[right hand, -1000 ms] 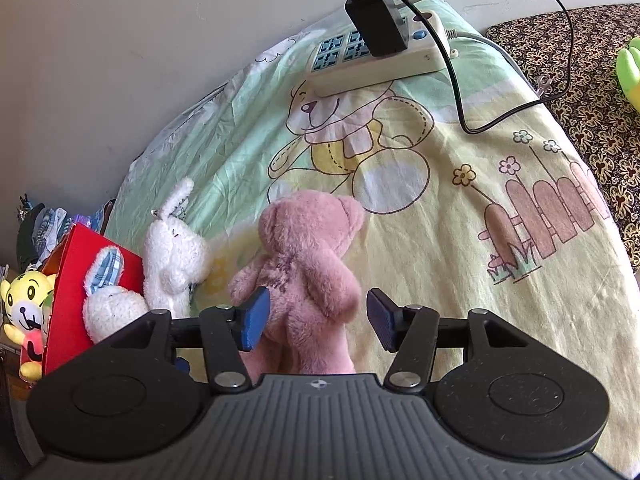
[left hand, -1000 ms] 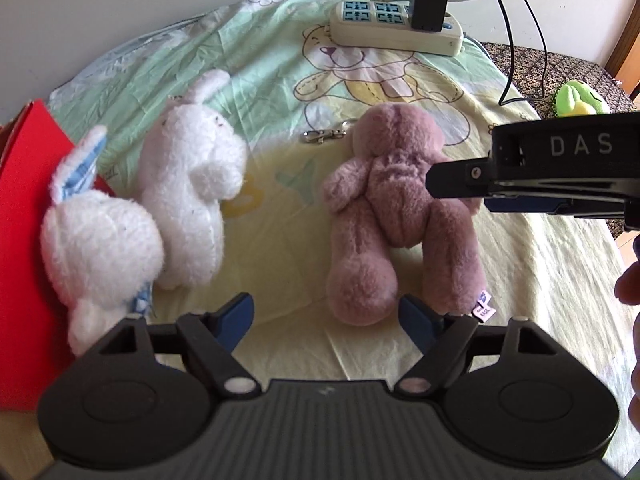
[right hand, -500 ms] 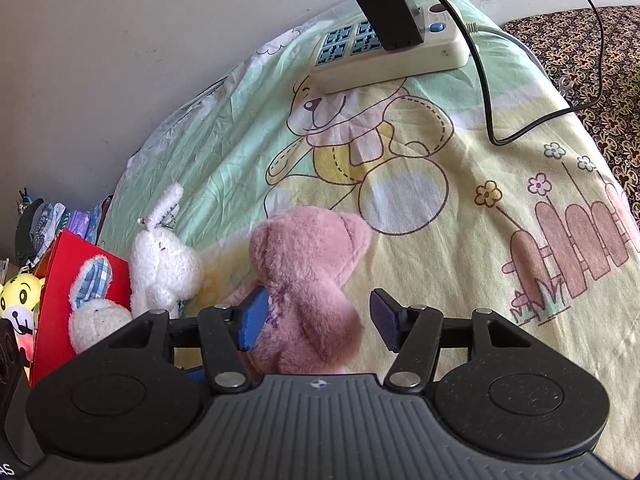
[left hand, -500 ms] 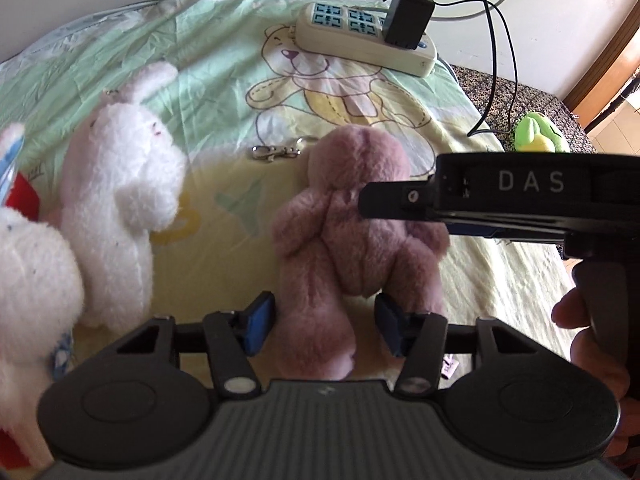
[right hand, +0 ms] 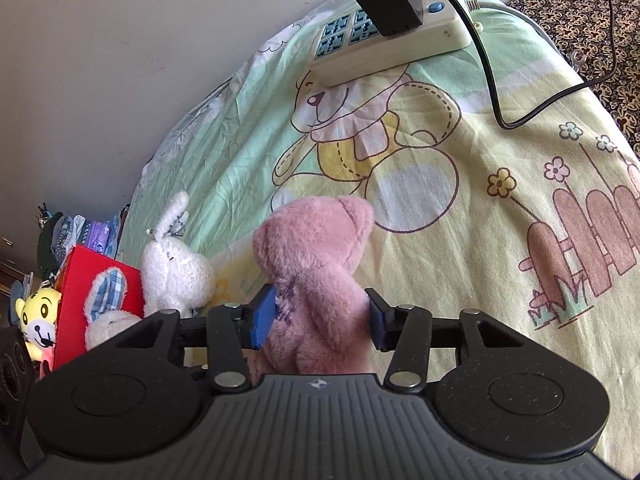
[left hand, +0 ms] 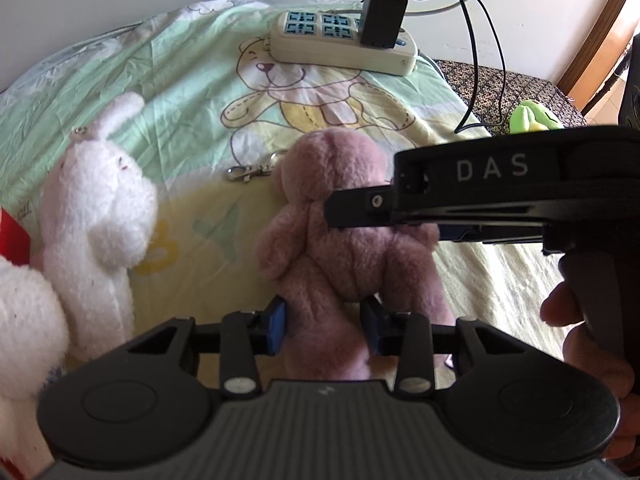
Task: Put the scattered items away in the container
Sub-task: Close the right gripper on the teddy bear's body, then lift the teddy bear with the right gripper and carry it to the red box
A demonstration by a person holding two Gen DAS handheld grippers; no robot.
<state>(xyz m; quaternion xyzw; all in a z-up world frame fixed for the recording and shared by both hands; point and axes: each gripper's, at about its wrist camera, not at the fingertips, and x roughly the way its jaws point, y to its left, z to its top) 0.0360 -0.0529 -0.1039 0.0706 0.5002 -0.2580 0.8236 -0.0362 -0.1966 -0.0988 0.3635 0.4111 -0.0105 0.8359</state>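
The pink bear (left hand: 344, 236) is clasped lengthwise by both grippers, left (left hand: 325, 326) on a leg; right (right hand: 320, 318) around its body.

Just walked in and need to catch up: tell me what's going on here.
A person is tidying plush toys on a bed with two handheld grippers. Both grippers are closed on the pink bear: the left gripper on a leg, the right gripper around its body. The bear has not yet gone into the red box. A white bunny lies to the left of the bear, and a second bunny sits against the box.
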